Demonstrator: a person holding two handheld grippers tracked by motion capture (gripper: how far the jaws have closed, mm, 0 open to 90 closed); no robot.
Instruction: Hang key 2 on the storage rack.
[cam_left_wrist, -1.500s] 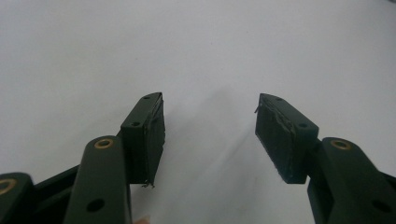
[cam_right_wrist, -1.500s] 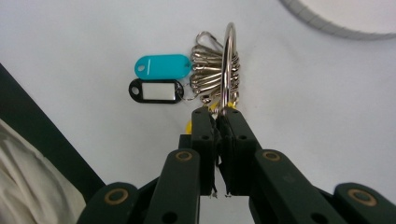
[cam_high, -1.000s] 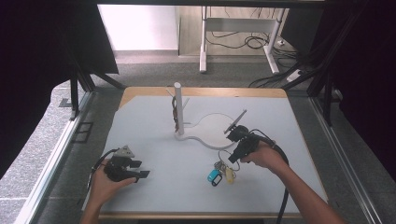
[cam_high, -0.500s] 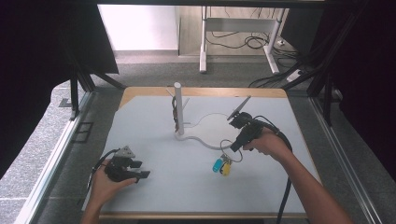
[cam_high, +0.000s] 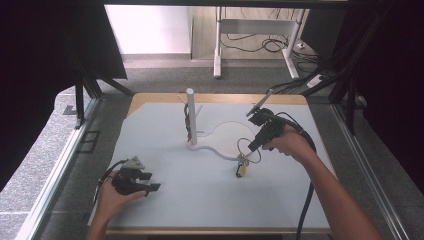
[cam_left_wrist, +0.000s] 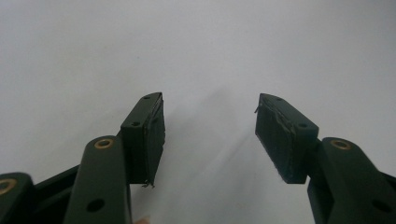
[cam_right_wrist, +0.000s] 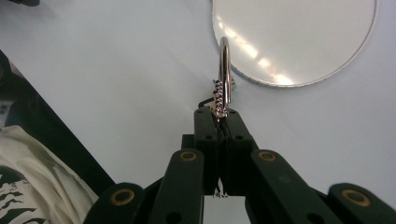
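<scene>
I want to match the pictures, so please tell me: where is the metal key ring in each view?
High view: key ring right of centre, hanging from the right gripper.
Right gripper view: centre, clamped in the jaws, pointing up.
Left gripper view: open jaws over bare table.
Shared landmark: the round clear disc.

High view up above looking down on the whole bench (cam_high: 200, 200), gripper views very close over the same bench top
</scene>
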